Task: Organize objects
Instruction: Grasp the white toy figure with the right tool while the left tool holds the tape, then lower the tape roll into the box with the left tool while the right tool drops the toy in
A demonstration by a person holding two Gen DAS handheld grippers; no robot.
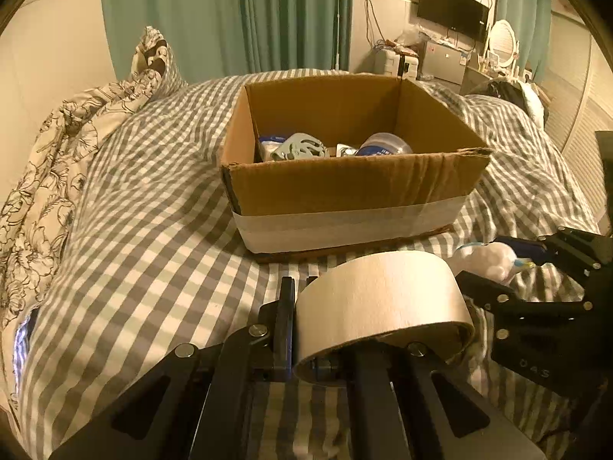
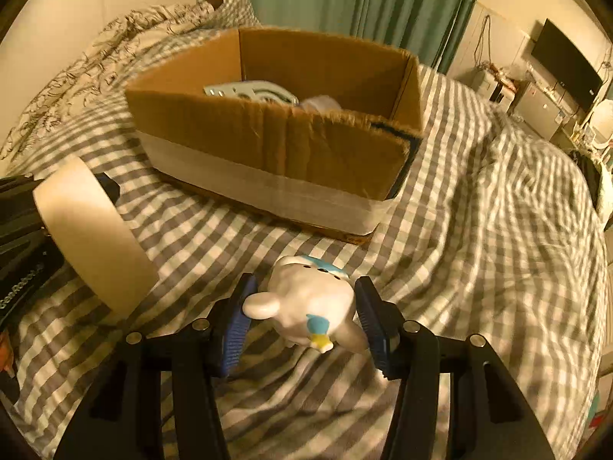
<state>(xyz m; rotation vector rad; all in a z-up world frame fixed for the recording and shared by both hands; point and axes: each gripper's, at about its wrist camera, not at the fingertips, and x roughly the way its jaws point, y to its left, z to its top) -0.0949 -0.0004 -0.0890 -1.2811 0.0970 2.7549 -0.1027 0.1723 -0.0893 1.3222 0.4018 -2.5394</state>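
My left gripper [image 1: 306, 314] is shut on a wide roll of beige tape [image 1: 383, 303], clamping the roll's wall and holding it above the checked bedspread. The tape roll also shows in the right wrist view [image 2: 92, 237]. My right gripper [image 2: 302, 306] is shut on a white toy figure [image 2: 310, 299] with blue and yellow marks, held just above the bed. The figure shows in the left wrist view [image 1: 486, 257] too. An open cardboard box [image 1: 345, 184] stands on the bed ahead of both grippers, also in the right wrist view [image 2: 268, 142]; it holds several small items.
The grey checked bedspread [image 1: 153, 230] covers the bed. A floral quilt [image 1: 46, 176] is bunched at the left. Green curtains [image 1: 230, 15] hang behind. A TV [image 1: 452, 11] and cluttered dresser stand far right.
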